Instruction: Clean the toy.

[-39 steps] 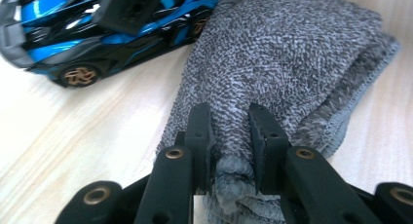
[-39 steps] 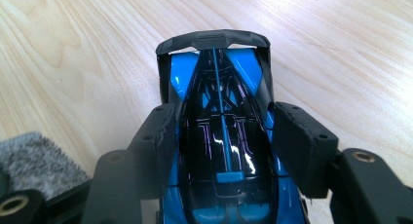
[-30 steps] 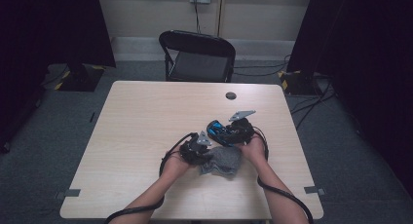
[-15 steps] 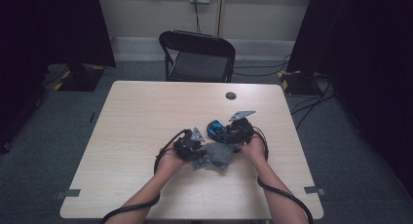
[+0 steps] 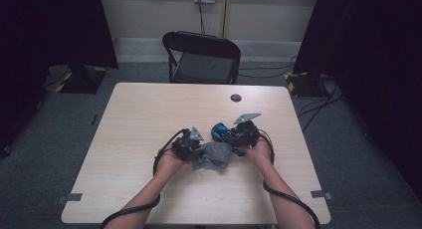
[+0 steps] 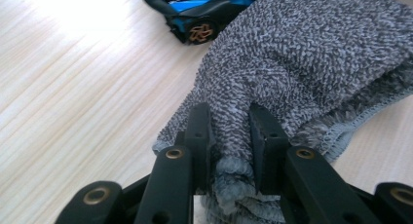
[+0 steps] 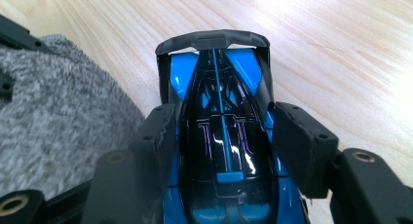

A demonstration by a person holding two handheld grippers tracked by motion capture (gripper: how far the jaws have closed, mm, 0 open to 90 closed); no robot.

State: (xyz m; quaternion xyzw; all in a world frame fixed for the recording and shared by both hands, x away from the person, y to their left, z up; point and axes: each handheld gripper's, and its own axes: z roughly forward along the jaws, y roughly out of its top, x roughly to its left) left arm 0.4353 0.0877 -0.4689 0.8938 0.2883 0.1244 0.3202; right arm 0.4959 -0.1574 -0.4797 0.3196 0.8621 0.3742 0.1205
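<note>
At the near middle of the wooden table (image 5: 149, 119) the person works with both hands close together. The left gripper (image 6: 229, 136) has its jaws pressed onto a bunched fold of a grey knitted cloth (image 6: 302, 53), which lies crumpled on the tabletop. The right gripper (image 7: 221, 136) clamps a blue and black toy racing car (image 7: 219, 117) by its sides, the car resting just beside the cloth, seemingly touching its edge. It looks like a wiping job: both things are gripped and brought together, but the cloth lies alongside the car rather than over it, so the rubbing itself seems mostly ahead. A small dark disc (image 5: 236, 97) sits well apart, near the far edge.
</note>
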